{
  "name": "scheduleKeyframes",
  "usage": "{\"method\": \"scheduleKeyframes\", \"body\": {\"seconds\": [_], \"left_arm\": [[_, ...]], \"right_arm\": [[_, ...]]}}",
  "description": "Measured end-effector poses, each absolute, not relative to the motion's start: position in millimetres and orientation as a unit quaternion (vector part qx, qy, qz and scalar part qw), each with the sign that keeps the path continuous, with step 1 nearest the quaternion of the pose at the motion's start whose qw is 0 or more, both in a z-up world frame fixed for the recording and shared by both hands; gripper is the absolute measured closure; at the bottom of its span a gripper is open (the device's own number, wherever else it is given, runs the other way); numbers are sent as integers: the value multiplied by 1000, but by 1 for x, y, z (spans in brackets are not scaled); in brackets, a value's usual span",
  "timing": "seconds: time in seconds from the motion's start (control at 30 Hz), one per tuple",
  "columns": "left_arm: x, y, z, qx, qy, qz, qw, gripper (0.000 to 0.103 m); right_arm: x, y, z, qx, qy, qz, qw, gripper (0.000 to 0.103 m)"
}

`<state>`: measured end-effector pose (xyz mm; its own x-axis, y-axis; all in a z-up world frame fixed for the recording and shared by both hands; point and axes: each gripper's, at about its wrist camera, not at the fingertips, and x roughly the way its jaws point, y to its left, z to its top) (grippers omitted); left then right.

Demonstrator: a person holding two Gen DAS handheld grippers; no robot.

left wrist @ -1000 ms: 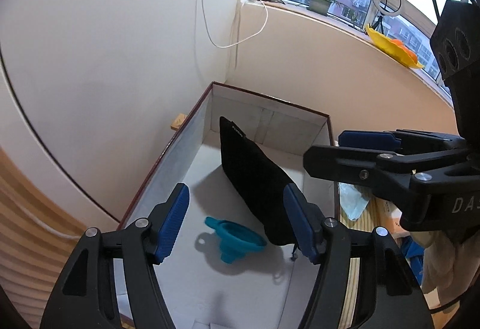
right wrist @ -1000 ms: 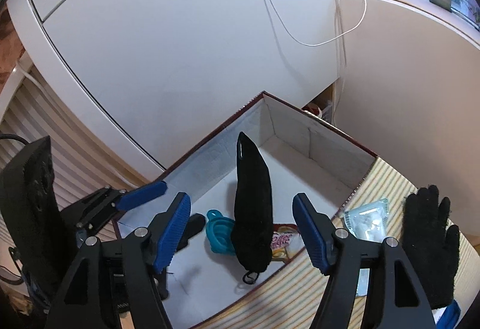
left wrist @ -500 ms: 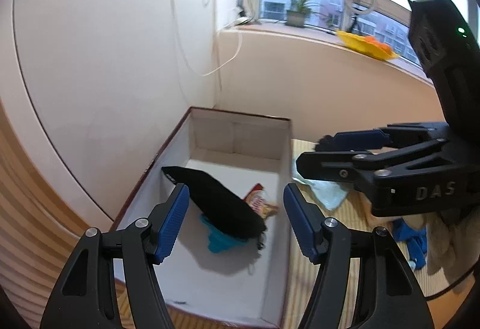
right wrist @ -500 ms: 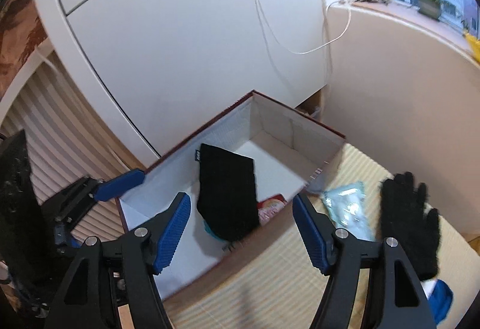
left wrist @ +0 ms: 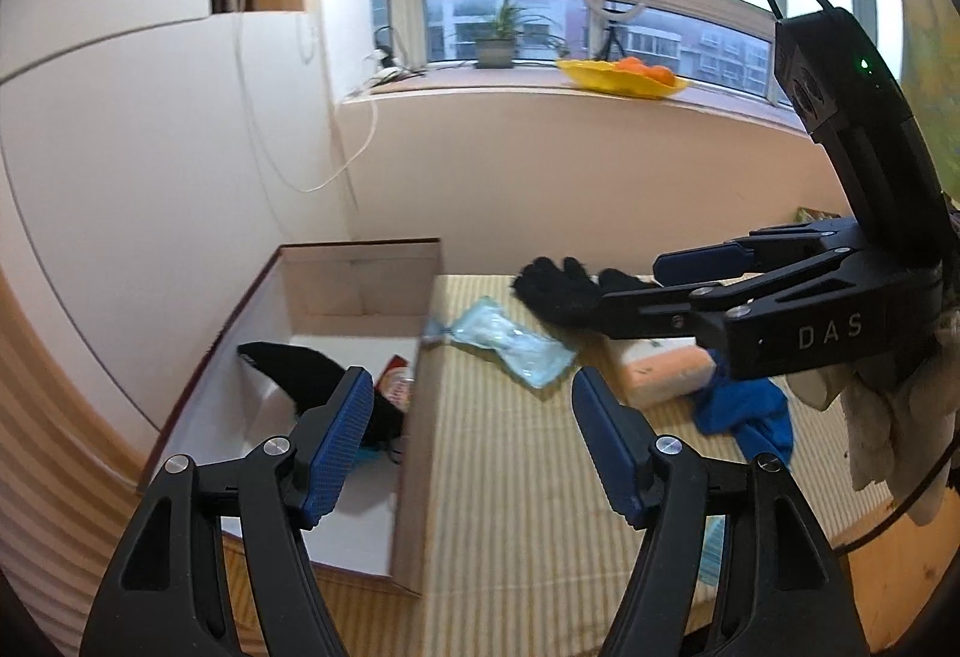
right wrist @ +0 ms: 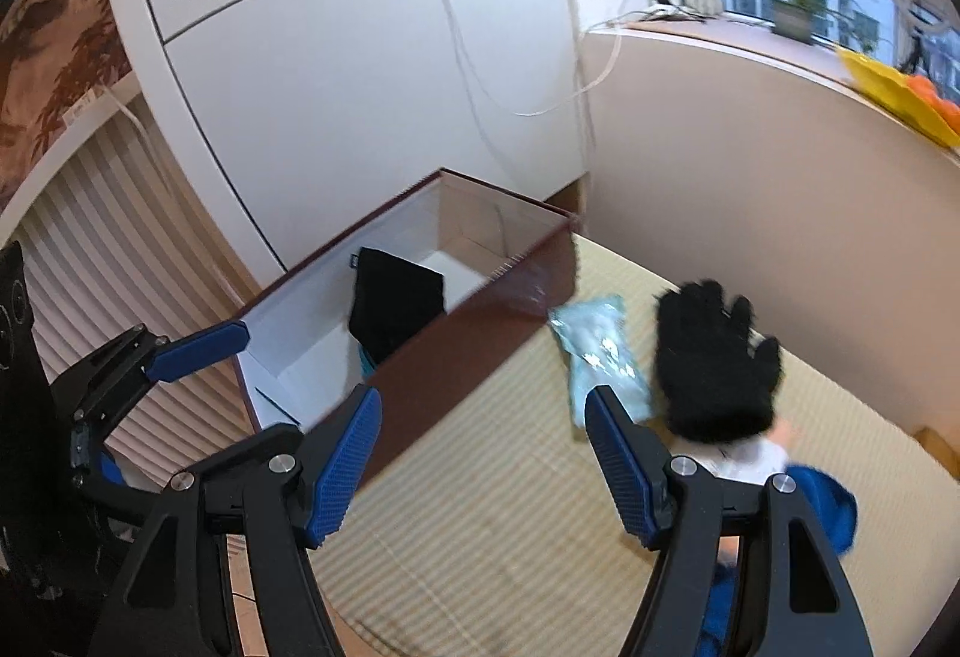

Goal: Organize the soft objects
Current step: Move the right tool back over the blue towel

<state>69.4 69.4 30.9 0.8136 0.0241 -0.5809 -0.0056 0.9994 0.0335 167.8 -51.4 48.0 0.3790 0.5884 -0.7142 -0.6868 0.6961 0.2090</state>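
the box is dark red-brown outside and white inside. a black cloth lies in it, with a bit of a red and white packet beside it. the mat has thin yellow and tan stripes. on the mat are a fuzzy black glove, a see-through light blue packet, an orange and white block and a bright blue cloth. the left gripper and the right gripper are black with blue pads. the bowl on the sill is yellow with orange fruit in it. the wall is white.
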Motion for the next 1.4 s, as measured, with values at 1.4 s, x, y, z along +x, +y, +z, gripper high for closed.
{"method": "scheduleKeyframes", "body": {"seconds": [1.4], "left_arm": [[109, -83, -91, 26, 467, -183, 864, 30]], "right_arm": [[182, -261, -73, 39, 508, 245, 825, 35]]}}
